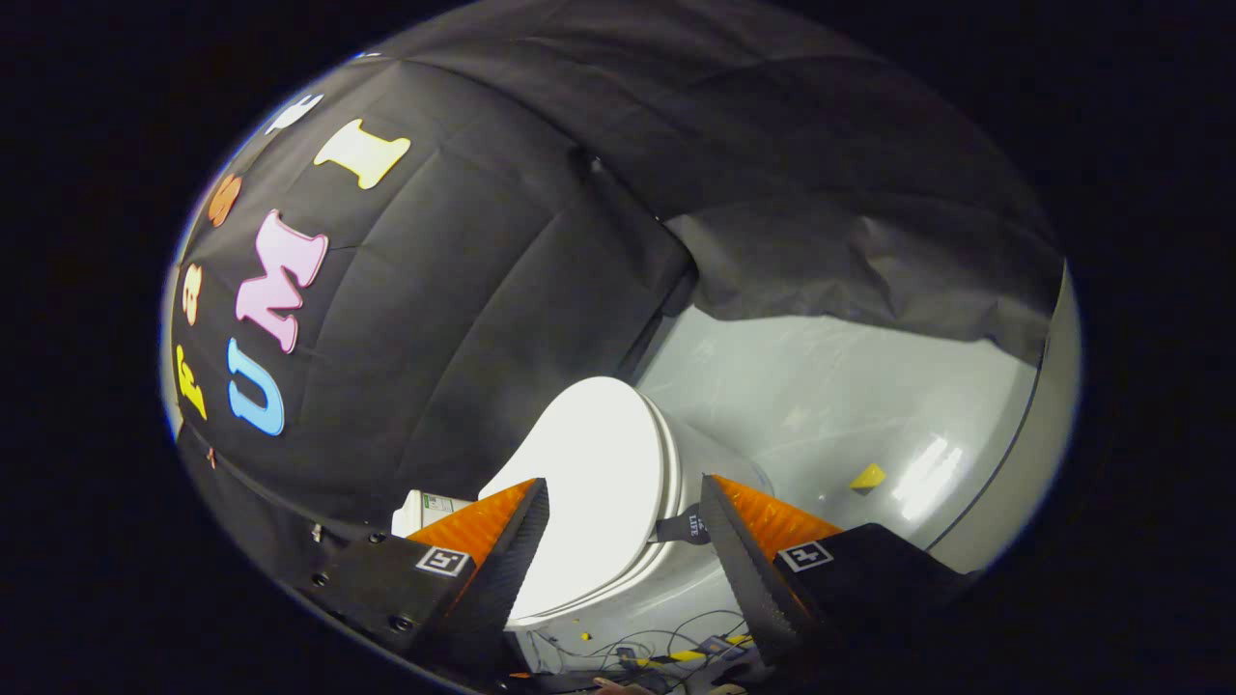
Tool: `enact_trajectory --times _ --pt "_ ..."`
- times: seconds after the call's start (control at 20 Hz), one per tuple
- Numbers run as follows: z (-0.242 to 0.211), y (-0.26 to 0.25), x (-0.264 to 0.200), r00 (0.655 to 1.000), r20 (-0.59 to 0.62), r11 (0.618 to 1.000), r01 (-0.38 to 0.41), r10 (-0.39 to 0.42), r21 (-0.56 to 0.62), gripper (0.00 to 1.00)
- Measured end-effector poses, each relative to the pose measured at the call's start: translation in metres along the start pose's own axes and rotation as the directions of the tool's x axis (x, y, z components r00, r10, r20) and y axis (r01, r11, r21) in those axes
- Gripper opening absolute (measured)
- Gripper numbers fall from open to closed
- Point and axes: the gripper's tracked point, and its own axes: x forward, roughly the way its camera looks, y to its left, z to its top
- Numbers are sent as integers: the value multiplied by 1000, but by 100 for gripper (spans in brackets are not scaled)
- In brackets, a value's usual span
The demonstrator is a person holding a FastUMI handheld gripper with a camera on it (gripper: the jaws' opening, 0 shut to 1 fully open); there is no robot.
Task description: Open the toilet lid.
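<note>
A white toilet stands on the grey floor against the black cloth wall. Its lid (591, 483) lies flat and closed on the seat, seen from above between and just beyond my two fingers. A short dark strap tab (684, 527) sticks out from the lid's edge, close to the inner side of one finger. My gripper (623, 492) hovers over the toilet with its fingers (512, 541) wide apart and nothing between them touching. The white tank (425, 510) peeks out behind one finger.
Grey glossy floor (830, 405) spreads beside the toilet, with a small yellow object (867, 477) lying on it. Loose cables and small coloured bits (657, 649) lie on the floor by the toilet's base. Black cloth wall (463, 290) hangs close behind.
</note>
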Motion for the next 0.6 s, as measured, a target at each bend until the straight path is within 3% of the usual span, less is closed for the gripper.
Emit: enact_trajectory --times 0.6 --pt "-61 -60 62 981 -175 976 116 -84 184 97"
